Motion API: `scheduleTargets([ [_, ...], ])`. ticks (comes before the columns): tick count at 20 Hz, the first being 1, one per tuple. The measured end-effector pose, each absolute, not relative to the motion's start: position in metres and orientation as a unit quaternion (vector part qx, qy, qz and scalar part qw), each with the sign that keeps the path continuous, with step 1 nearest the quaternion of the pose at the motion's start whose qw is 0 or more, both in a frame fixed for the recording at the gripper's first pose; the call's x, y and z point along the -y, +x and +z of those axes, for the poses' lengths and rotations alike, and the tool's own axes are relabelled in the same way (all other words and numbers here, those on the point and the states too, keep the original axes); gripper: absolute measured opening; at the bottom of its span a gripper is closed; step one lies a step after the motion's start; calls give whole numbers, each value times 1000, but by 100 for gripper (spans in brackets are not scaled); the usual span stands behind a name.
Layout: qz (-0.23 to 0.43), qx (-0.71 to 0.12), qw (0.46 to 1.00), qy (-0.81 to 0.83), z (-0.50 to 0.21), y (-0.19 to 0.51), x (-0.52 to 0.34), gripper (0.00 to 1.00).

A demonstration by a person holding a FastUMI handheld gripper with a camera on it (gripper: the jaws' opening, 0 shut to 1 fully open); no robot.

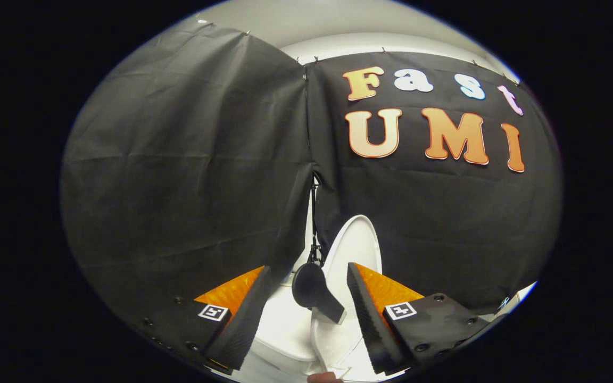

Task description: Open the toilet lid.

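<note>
The gripper (306,319) sits wide open with its 2 fingers gripping nothing. The white toilet lid (354,250) is raised upright between them (a black handle (314,295) sticks off it).

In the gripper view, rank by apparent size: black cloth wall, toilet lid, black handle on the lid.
1. Black cloth wall, by far the largest.
2. Toilet lid, raised upright beyond the open tongs.
3. Black handle, between the fingers; being nearer the camera inflates it, yet it looks smallest.
</note>
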State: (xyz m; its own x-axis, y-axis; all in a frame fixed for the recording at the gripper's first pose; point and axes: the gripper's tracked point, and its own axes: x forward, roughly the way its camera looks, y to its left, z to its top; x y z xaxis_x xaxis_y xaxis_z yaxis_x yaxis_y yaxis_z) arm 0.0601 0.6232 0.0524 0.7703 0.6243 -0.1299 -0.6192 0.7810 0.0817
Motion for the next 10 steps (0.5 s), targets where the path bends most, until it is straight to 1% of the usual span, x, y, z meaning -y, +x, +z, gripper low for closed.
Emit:
scheduleTargets([
  [4, 334, -62, 940, 37, 84, 66, -588, 90],
  [10, 286, -20, 956, 61, 137, 95, -486, 92],
])
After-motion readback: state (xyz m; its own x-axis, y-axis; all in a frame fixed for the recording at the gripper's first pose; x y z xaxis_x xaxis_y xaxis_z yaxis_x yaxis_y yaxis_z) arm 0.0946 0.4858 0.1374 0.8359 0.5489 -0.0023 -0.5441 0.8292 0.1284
